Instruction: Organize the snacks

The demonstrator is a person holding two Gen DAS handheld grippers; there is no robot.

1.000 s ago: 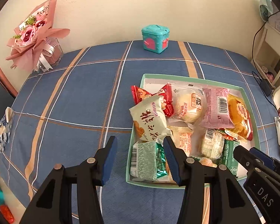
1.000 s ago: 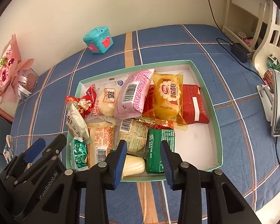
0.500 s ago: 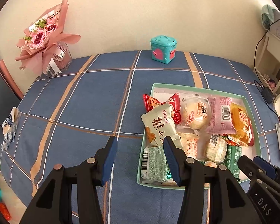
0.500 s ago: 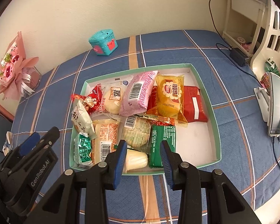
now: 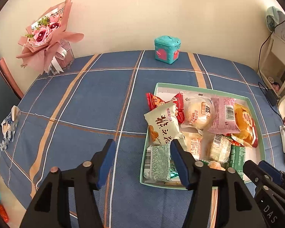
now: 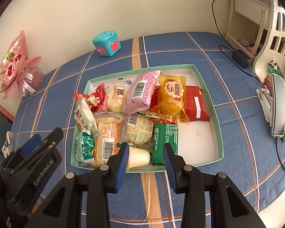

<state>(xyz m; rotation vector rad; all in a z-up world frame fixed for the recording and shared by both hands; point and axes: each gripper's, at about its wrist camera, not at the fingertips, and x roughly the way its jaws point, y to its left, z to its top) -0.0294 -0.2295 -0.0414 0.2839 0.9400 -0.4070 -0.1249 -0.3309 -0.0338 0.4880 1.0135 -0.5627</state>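
You are hovering both grippers, left gripper point(image 5: 141, 148) and right gripper point(image 6: 145, 152), fingers spread and empty, before the mint-green cardboard tray point(image 6: 217, 133) of wrapped snacks on the blue plaid tabletop point(image 5: 96, 102); next, probably choosing one packet.

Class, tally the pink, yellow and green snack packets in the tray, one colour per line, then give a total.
Pink packets: 1
Yellow packets: 1
Green packets: 2
Total: 4

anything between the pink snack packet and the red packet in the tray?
Yes: in the right wrist view, a yellow-orange bun packet lies between the pink snack packet and the red packet, overlapping the red one.
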